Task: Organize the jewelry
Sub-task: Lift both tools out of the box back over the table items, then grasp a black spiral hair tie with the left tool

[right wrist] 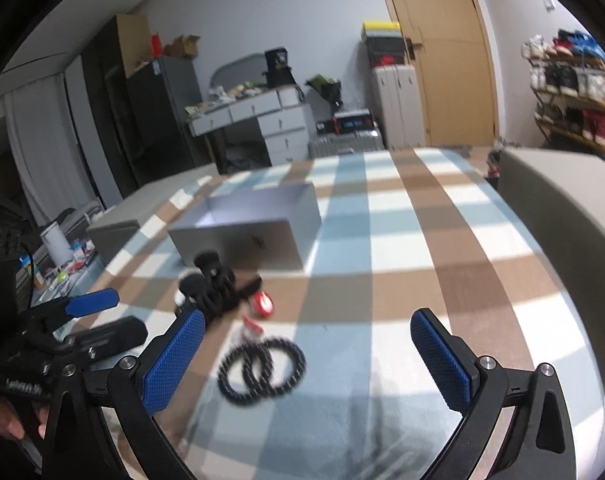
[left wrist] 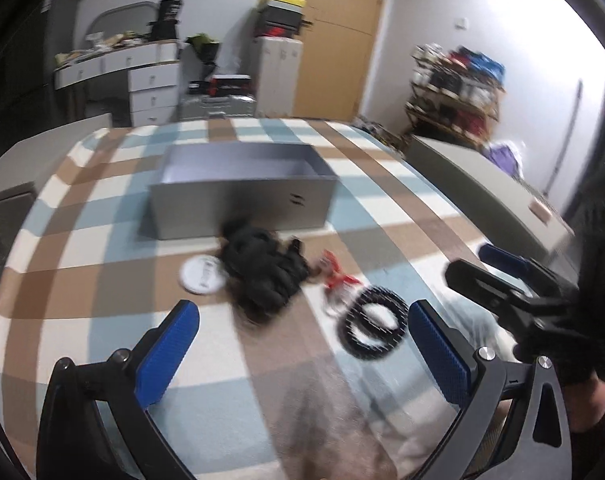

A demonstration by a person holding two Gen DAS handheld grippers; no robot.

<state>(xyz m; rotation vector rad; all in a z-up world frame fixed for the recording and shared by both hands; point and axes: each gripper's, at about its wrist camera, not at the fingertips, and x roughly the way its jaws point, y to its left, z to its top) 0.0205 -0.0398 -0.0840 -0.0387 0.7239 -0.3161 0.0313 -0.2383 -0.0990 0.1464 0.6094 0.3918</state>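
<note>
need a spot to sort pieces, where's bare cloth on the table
Free: the checked cloth right of the grey box, out to the grey block. Also the near strip this side of the black bead bracelets. Crowded: in front of the box, around the black pile.

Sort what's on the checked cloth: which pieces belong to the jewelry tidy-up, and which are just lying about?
Job: black bead bracelets, black pile of jewelry, red-and-white piece, open grey box.
Lying about: white round disc, shoe rack, white drawers.
</note>
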